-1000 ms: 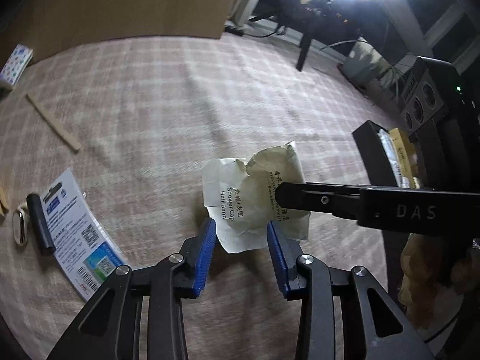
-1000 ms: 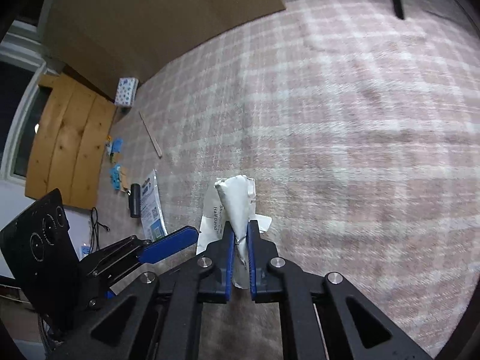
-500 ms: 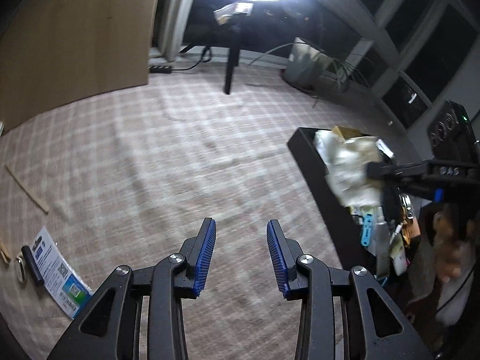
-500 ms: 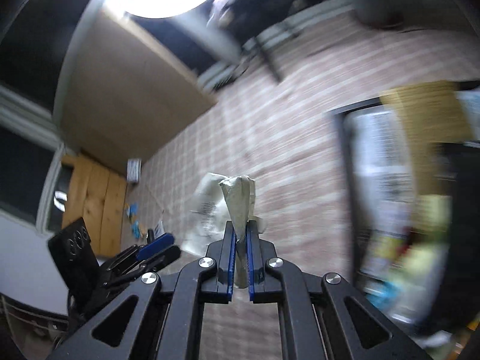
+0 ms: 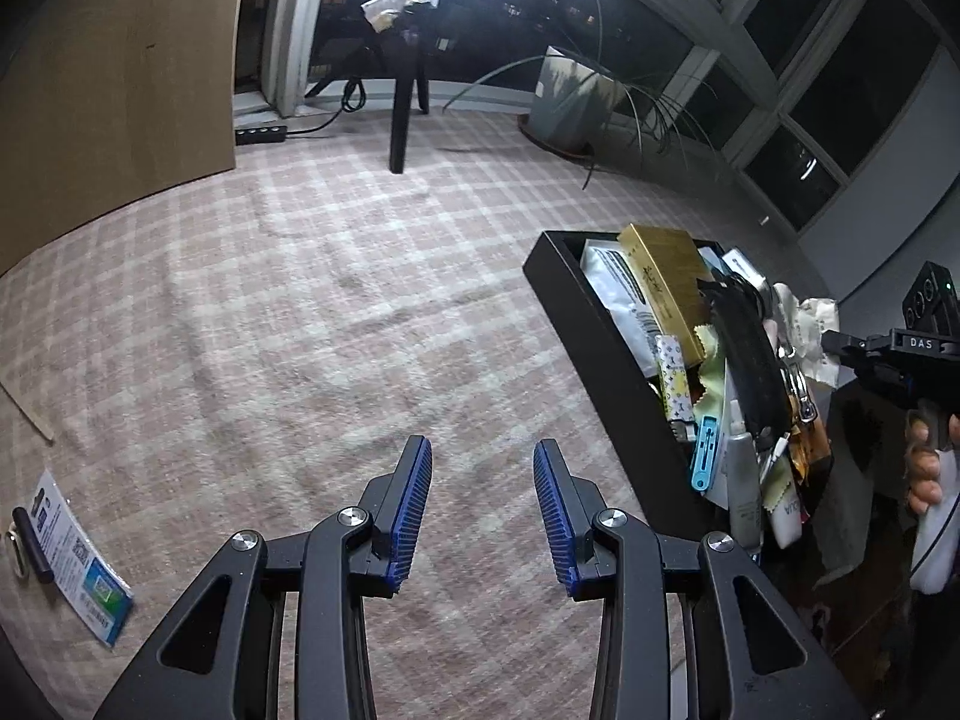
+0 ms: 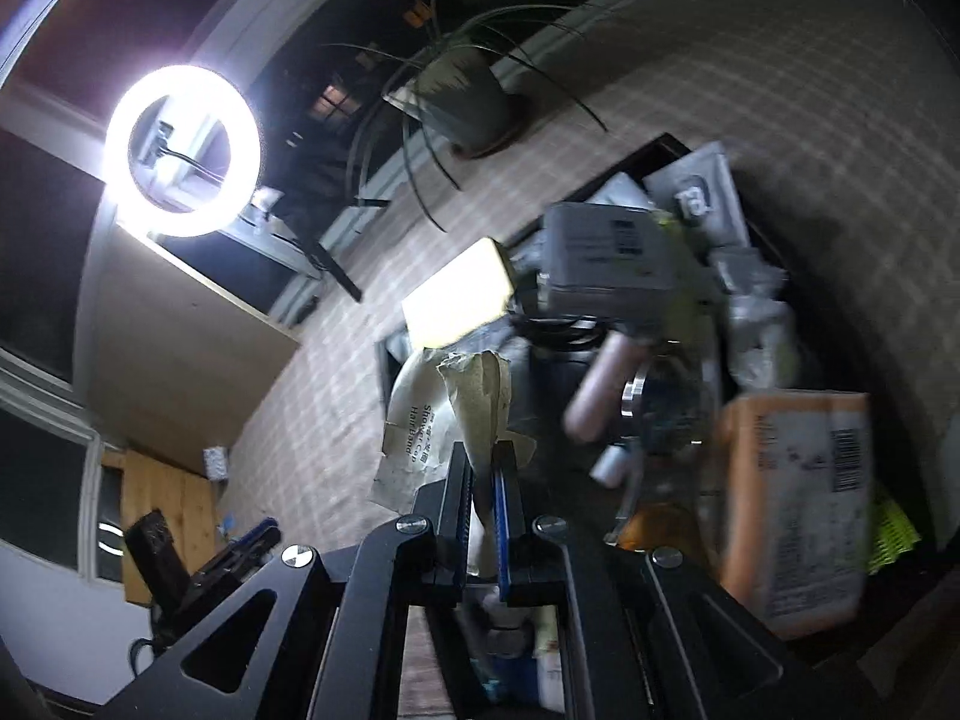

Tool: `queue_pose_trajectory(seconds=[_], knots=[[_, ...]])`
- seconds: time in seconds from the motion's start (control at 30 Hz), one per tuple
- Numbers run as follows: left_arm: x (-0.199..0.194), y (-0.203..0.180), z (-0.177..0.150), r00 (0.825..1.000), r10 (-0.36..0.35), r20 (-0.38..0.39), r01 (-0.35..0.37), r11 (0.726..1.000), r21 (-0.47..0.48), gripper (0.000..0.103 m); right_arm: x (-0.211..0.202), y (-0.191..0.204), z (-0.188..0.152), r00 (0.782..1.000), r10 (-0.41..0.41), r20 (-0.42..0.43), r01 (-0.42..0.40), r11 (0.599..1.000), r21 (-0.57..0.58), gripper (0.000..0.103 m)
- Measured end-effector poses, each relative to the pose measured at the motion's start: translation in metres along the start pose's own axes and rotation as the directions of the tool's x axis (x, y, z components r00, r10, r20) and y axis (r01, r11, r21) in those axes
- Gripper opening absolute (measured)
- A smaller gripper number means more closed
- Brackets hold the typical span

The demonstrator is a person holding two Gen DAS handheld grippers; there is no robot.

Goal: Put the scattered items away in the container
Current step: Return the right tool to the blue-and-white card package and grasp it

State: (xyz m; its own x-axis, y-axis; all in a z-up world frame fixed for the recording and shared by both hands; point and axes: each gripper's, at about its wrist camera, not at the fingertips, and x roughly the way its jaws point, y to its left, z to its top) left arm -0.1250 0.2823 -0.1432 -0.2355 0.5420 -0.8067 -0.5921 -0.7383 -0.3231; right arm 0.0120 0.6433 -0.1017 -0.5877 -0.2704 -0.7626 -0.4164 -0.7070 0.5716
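The black container (image 5: 576, 300) stands on the checked carpet at the right, heaped with boxes, tubes and packets. In the right wrist view my right gripper (image 6: 483, 450) hangs over that container (image 6: 660, 147) with the crumpled pale shower cap packet (image 6: 432, 414) between its blue pads. Its jaws are opening, and the packet still stands pinched upright. The left wrist view shows the same packet (image 5: 816, 330) at the right gripper's tip (image 5: 840, 341) over the container's far side. My left gripper (image 5: 483, 450) is open above bare carpet, left of the container, with nothing between its fingers.
A blue and white card (image 5: 72, 552), a small black stick (image 5: 27, 546) and a thin wooden stick (image 5: 27, 414) lie on the carpet at far left. Behind stand a cardboard panel (image 5: 120, 60), a power strip (image 5: 261, 133), a tripod leg (image 5: 402, 120) and a potted plant (image 5: 570, 102).
The right gripper lifted the packet off the carpet and carried it right, over the container. The left gripper rose and swung from the packet's spot toward the container, still open.
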Motion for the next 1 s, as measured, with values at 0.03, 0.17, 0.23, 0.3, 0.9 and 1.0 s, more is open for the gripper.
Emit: queue_pose_trajectory(seconds=[0.03,0.17,0.23,0.3,0.9,1.0], knots=[[0.000,-0.001,0.000,1.000,0.000,0.000,0.000,1.000,0.003,0.039,0.001,-0.002,0.000,1.000,-0.028,-0.002,0.028,1.000,0.000,0.016],[-0.005,0.000,-0.004,1.000,0.007,-0.001,-0.007,1.000,0.000,0.039,-0.005,-0.004,-0.002,0.987,-0.157,0.035,0.158,0.987,-0.025,0.050],[-0.006,0.005,-0.007,1.000,0.016,-0.005,-0.016,1.000,-0.009,0.039,-0.011,0.002,-0.003,0.983,-0.168,0.068,0.171,0.984,-0.042,0.054],[-0.008,0.015,-0.012,0.999,0.030,-0.016,-0.030,0.999,-0.034,0.040,-0.013,0.010,-0.004,0.984,-0.158,0.084,0.163,0.985,-0.061,0.054],[-0.057,0.187,-0.083,0.982,0.187,-0.035,-0.187,0.915,-0.358,0.063,0.135,0.200,-0.068,0.984,-0.011,-0.180,-0.063,0.913,-0.403,0.059],[-0.057,0.216,-0.085,0.978,0.207,-0.026,-0.200,0.894,-0.400,0.063,0.168,0.232,-0.082,0.969,-0.001,-0.248,-0.110,0.894,-0.434,0.059]])
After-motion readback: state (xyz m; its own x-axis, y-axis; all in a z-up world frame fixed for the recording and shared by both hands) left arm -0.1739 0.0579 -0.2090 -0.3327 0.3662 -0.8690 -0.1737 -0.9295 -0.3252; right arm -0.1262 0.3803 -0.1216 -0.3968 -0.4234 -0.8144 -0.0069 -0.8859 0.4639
